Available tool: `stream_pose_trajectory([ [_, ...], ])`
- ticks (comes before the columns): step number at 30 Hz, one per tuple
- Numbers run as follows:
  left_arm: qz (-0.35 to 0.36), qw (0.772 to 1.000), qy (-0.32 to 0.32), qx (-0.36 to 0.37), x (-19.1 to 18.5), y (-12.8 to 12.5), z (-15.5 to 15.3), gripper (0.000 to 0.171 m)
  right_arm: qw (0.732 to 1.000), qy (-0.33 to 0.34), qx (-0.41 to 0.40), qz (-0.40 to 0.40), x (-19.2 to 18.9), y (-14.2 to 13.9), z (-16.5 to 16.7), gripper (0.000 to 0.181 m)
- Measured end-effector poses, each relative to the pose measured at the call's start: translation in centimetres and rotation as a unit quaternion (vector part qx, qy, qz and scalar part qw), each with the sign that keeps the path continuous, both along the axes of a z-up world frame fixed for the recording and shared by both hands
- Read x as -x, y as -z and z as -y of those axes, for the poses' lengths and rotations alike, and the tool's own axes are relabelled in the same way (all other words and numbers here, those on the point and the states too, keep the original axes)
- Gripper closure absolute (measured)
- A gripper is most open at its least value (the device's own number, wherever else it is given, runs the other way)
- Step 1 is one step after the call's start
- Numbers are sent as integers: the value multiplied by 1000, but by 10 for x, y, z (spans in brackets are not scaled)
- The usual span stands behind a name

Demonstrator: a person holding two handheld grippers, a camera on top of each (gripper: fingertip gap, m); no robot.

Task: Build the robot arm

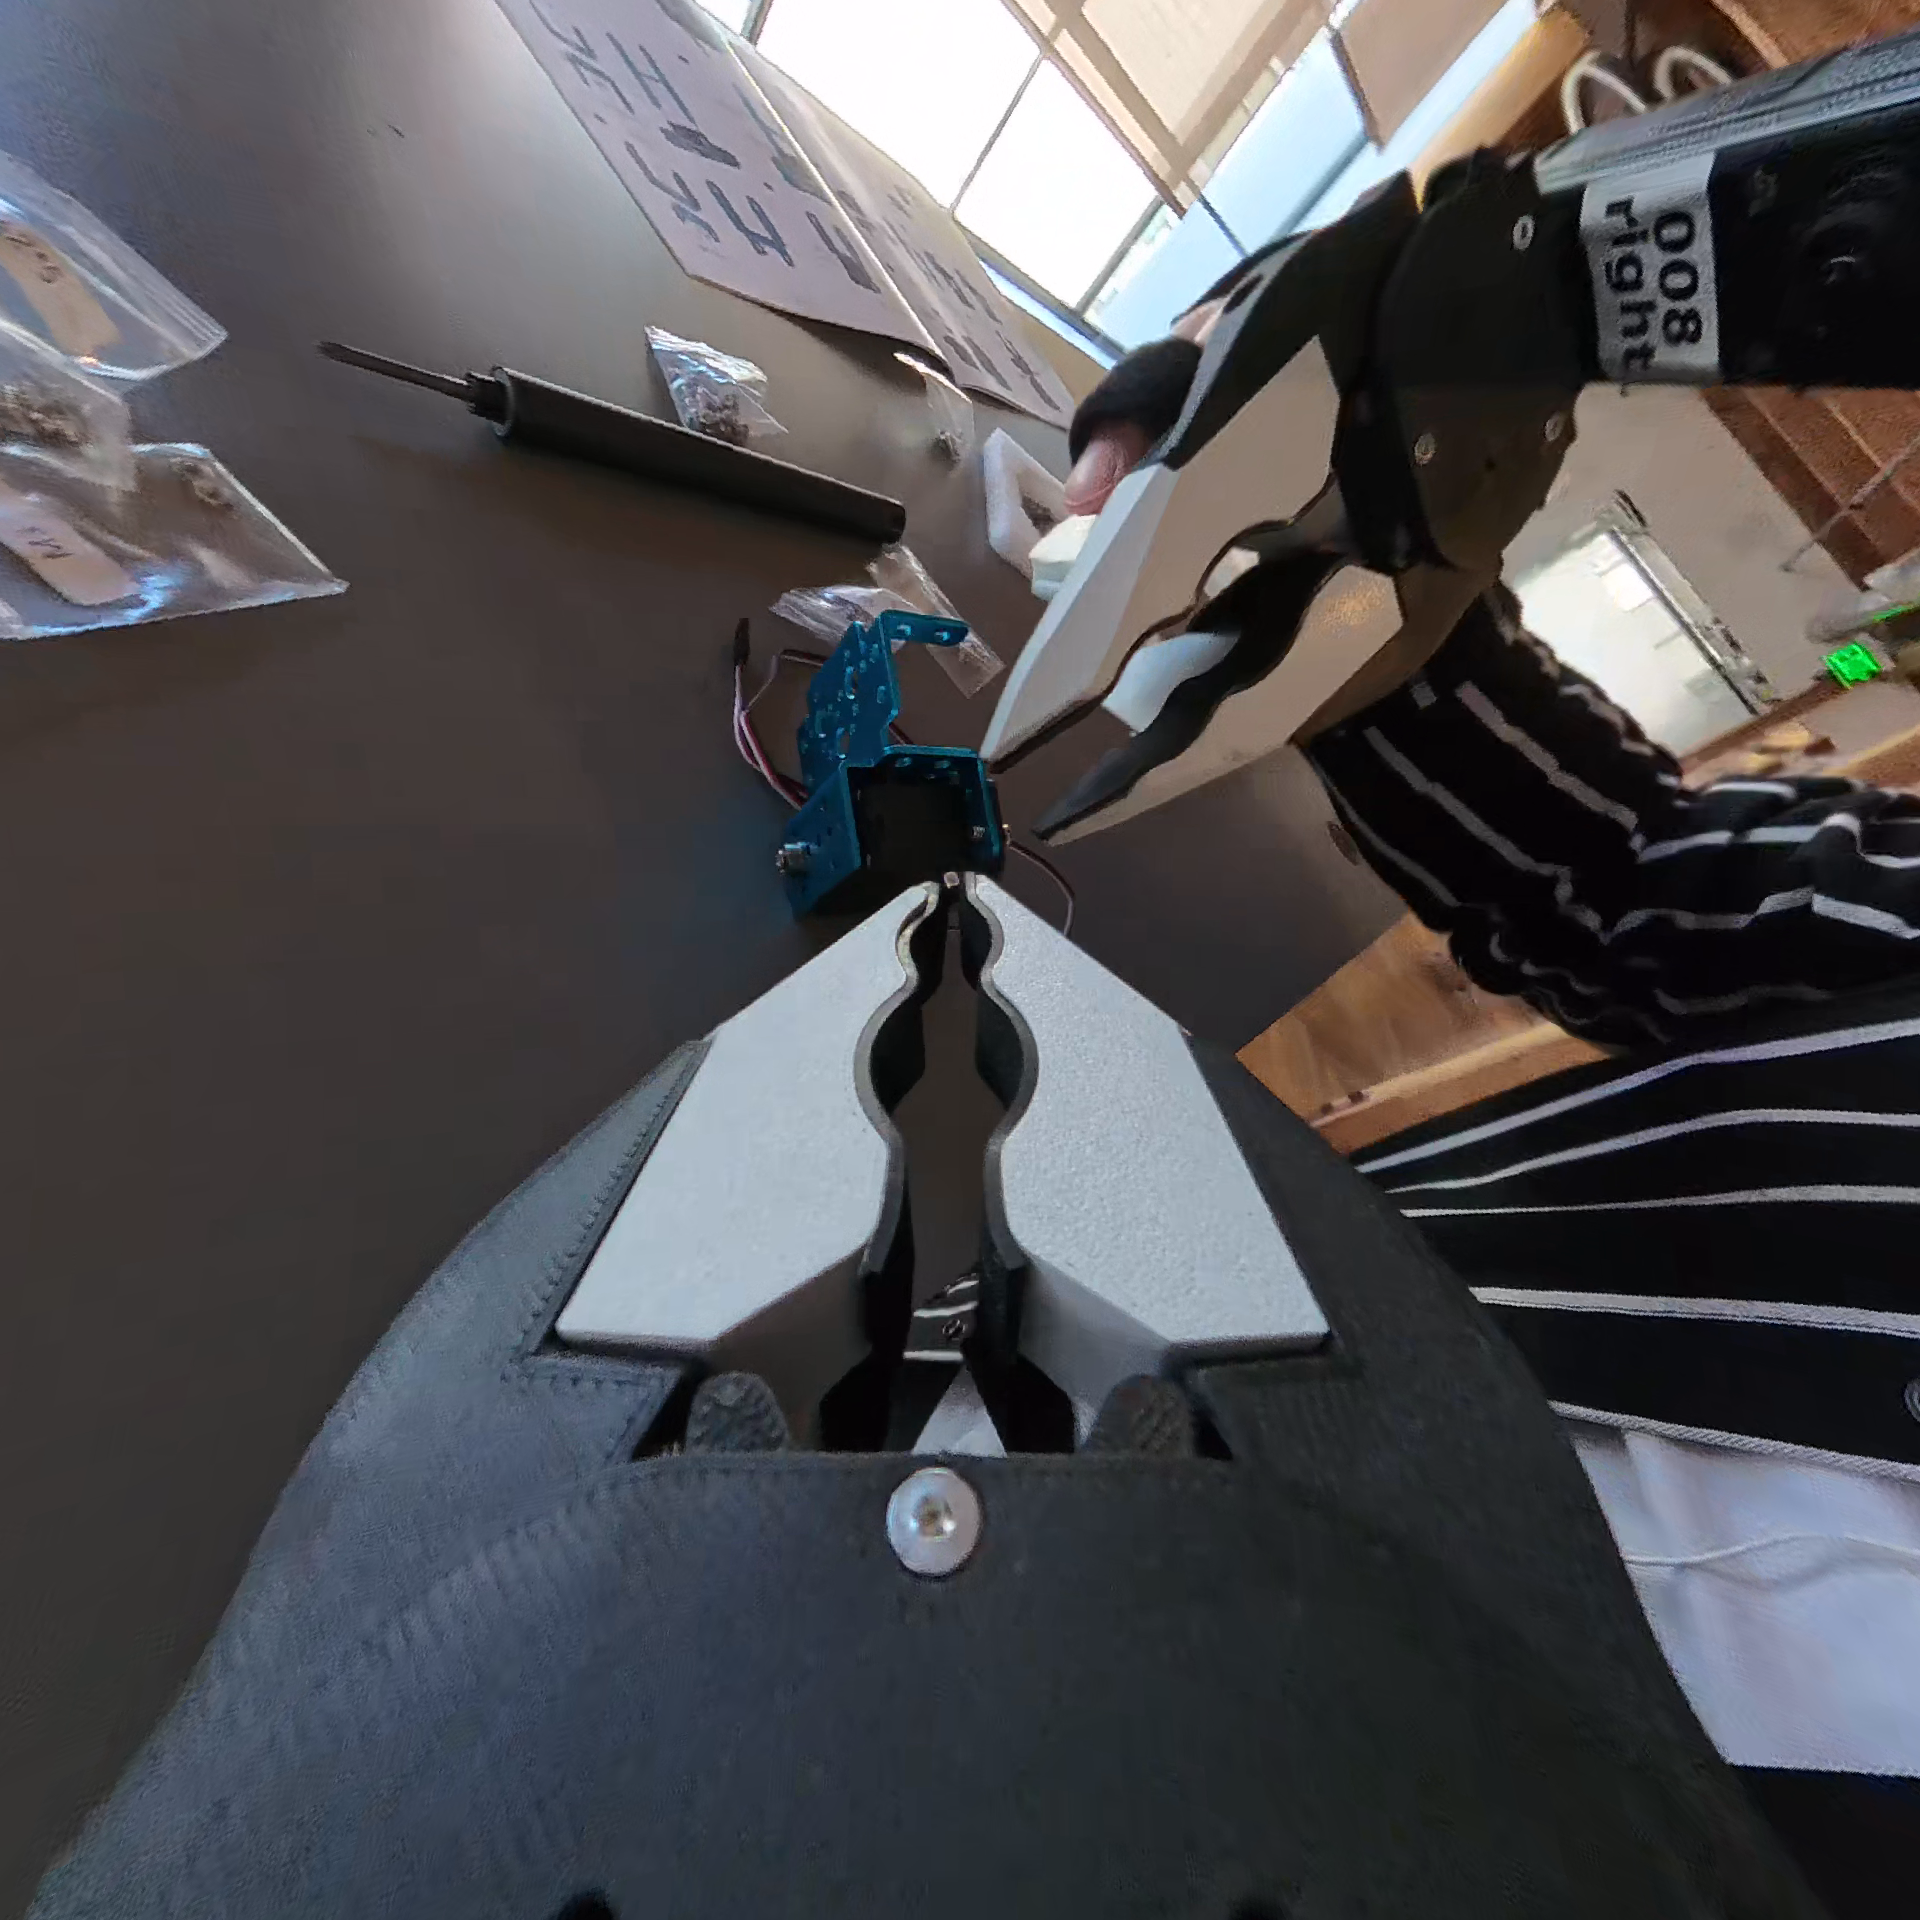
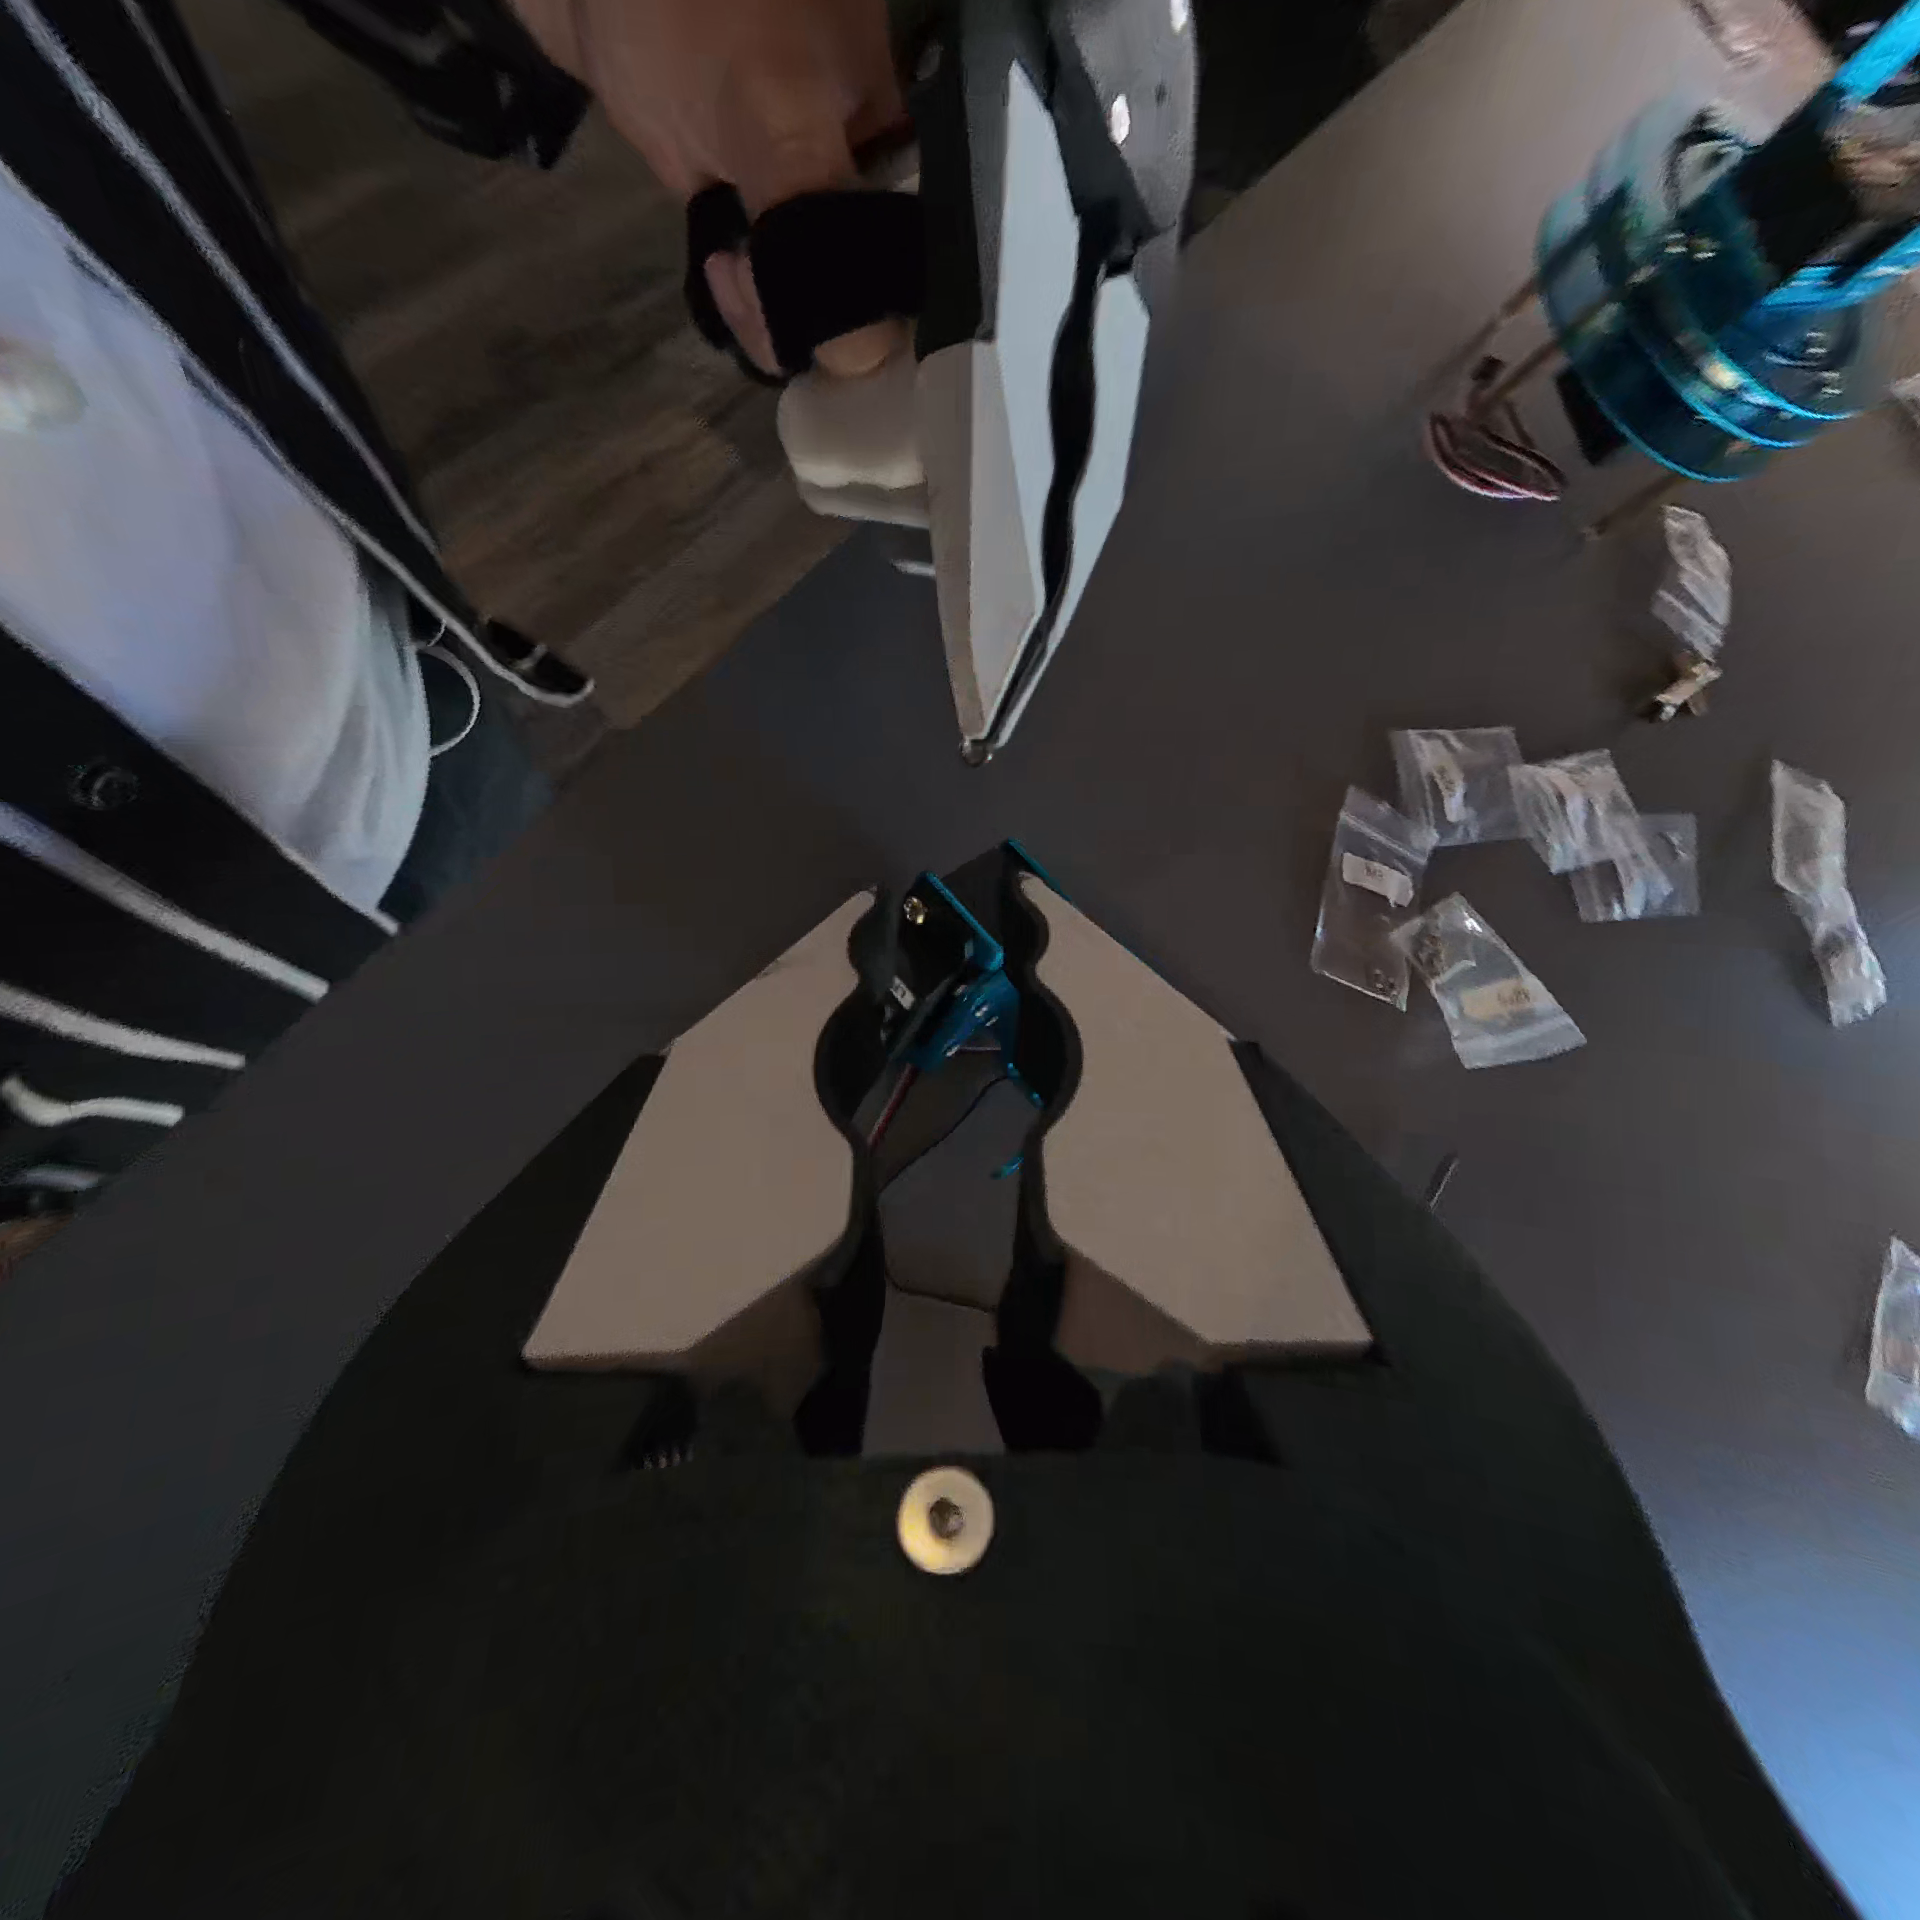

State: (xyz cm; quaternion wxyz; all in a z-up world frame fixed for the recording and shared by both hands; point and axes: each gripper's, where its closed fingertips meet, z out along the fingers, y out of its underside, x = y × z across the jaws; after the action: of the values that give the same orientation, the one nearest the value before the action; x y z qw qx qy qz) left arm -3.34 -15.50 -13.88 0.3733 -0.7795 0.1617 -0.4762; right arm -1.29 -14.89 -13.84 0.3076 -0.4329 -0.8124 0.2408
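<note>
A blue metal bracket (image 1: 842,727) with a black servo inside and loose wires lies on the dark table (image 1: 364,935). My left gripper (image 1: 951,885) is shut on a small silver screw, held right at the bracket's near edge. It also shows in the right wrist view (image 2: 977,743), pointing down with the screw at its tip. My right gripper (image 1: 1013,798) is open, its tips at the bracket's right side, the upper tip touching a corner. In the right wrist view the bracket (image 2: 971,982) shows between my right gripper's (image 2: 945,883) spread fingers.
A black screwdriver (image 1: 665,436), several clear bags of small parts (image 1: 156,520) and printed sheets (image 1: 727,177) lie on the table. A white foam piece (image 1: 1013,488) sits beyond the bracket. A blue round assembly (image 2: 1714,312) and more bags (image 2: 1455,883) lie to the right. A person's striped sleeve (image 1: 1610,883) crosses at right. Less than 4 cm separates the two grippers' tips.
</note>
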Motion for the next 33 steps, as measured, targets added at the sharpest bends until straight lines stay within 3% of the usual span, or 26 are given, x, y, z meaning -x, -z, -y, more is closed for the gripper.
stream_pose_trajectory([
  [9, 4, 999, -53, -11, 14, -8, 2, 171, 992, -89, -5, 95, 0, 11, -1, 172],
  [33, 2, 1000, -8, -23, -22, 10, -12, 171, 998, -66, 11, -9, 3, 9, 1, 174],
])
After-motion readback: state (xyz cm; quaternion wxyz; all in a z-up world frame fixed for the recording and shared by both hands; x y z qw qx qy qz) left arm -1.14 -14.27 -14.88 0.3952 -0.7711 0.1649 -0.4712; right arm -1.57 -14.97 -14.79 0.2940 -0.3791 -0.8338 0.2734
